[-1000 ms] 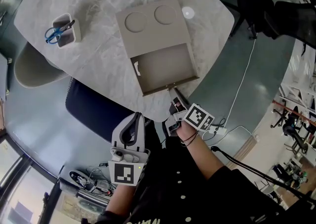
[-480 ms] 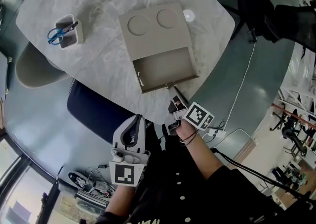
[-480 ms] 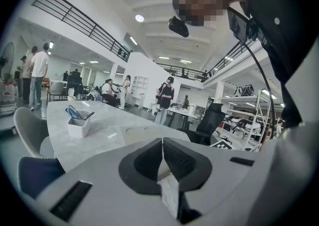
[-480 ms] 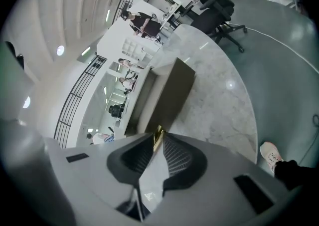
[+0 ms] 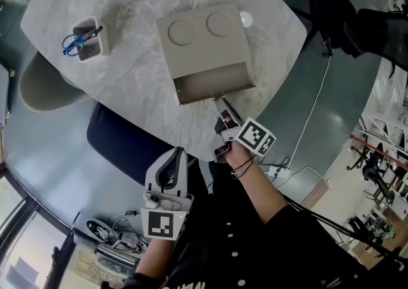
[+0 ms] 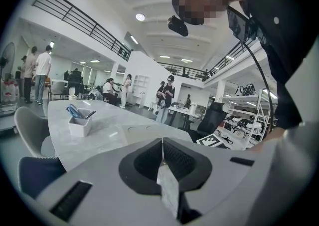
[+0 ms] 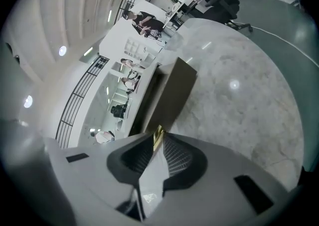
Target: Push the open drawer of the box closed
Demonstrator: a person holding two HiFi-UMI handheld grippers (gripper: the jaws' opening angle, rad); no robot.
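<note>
The drawer [image 5: 213,80] stands partly out of the box [image 5: 201,36], its front facing the person near the edge of the marble table [image 5: 127,77]. The right gripper [image 5: 220,101] meets that front at its middle, jaws clenched, seemingly pinching the small brass pull [image 7: 158,132] that shows between their tips. The left gripper [image 5: 172,163] hangs low by the person's lap, well apart from the table, jaws pressed together on nothing. As I judge it, the main risk is that nothing steadies the box: a push could slide the whole box across the smooth top instead of seating the drawer, and an off-line push could skew and jam it. The box top carries 2 round recesses. A cup [image 5: 86,39] with scissors stands well to the left, clear of the path; nothing blocks the drawer.
</note>
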